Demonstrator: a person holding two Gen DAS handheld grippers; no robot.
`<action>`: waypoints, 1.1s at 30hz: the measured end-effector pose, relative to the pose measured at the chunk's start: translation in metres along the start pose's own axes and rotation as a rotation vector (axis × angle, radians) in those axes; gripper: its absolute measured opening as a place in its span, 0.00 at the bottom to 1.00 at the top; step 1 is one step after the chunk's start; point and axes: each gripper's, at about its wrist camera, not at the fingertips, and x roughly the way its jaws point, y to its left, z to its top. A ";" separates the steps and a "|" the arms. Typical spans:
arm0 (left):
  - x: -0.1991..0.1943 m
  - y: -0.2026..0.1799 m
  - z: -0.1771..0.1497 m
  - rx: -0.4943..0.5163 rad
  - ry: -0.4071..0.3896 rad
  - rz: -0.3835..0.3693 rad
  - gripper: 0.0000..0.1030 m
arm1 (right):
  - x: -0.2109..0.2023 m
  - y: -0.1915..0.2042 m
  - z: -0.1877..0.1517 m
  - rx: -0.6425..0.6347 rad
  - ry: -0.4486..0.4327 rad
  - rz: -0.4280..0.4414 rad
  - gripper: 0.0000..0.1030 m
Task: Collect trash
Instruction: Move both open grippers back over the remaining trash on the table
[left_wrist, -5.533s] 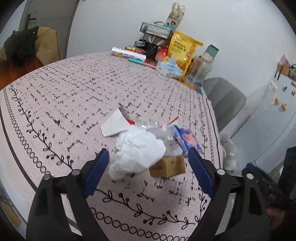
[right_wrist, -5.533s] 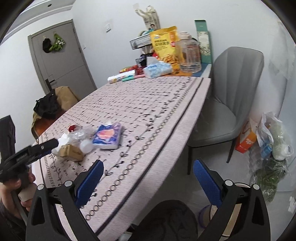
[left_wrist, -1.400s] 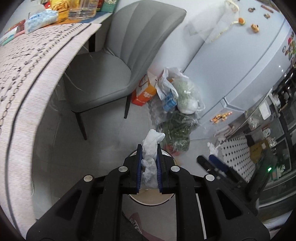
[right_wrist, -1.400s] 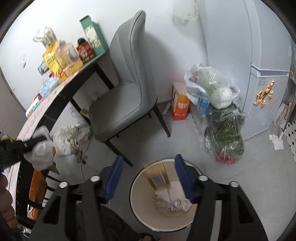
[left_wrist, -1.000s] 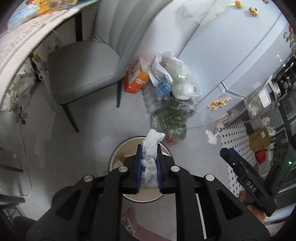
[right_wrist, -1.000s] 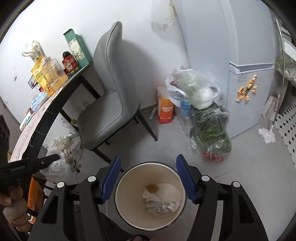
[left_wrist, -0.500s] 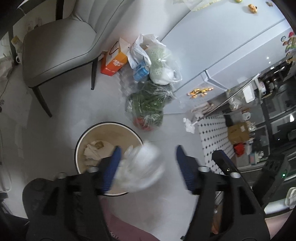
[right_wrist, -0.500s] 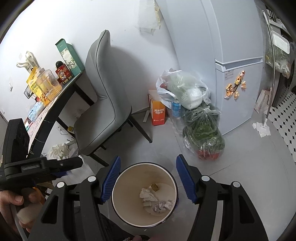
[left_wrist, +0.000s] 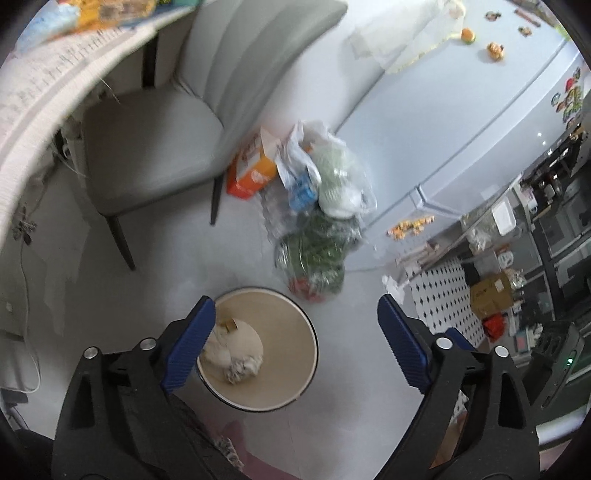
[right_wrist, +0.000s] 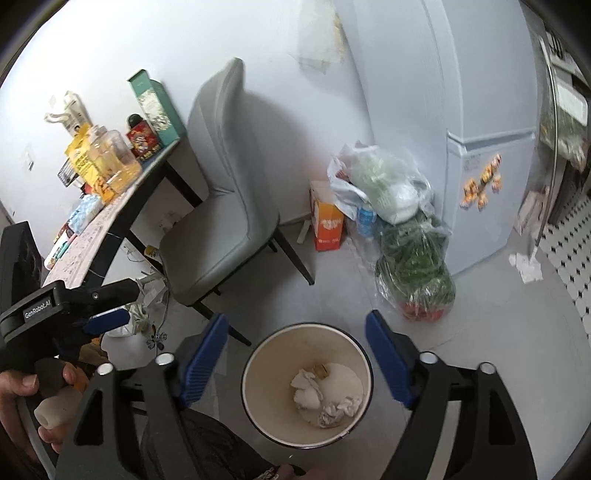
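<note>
- Crumpled tissue wads (right_wrist: 325, 393): we count several white pieces lying at the bottom of the trash bin (right_wrist: 251, 380), with a small tan scrap (right_wrist: 319, 368) among them. We judge them very light, soft and easily crushed, not fragile and not slippery; any raised fold would do as a place to pinch.
- Trash bin, left view (left_wrist: 308, 354): round, cream inside, dark rim, standing on the grey floor near the chair (left_wrist: 155, 147) and the bagged greens (left_wrist: 314, 254).
- Left gripper (left_wrist: 293, 345): jaws spread wide, nothing between them. We see the bin mouth below and between the blue pads (left_wrist: 188, 345), with the wads close under the left pad.
- Right gripper (right_wrist: 295, 360): jaws likewise wide apart and empty, hanging over the bin so that its opening sits between the two pads.
- Table (right_wrist: 92, 221): off to the left in the right view, well apart from both tools; we cannot tell from here whether trash is left on it.
</note>
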 end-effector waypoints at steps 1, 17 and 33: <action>-0.010 0.003 0.002 -0.004 -0.024 0.005 0.91 | -0.004 0.007 0.002 -0.009 -0.008 0.004 0.85; -0.154 0.063 0.001 -0.039 -0.306 0.098 0.94 | -0.051 0.140 0.003 -0.171 -0.066 0.135 0.92; -0.251 0.136 -0.054 -0.139 -0.437 0.224 0.94 | -0.077 0.243 -0.026 -0.320 -0.058 0.268 0.92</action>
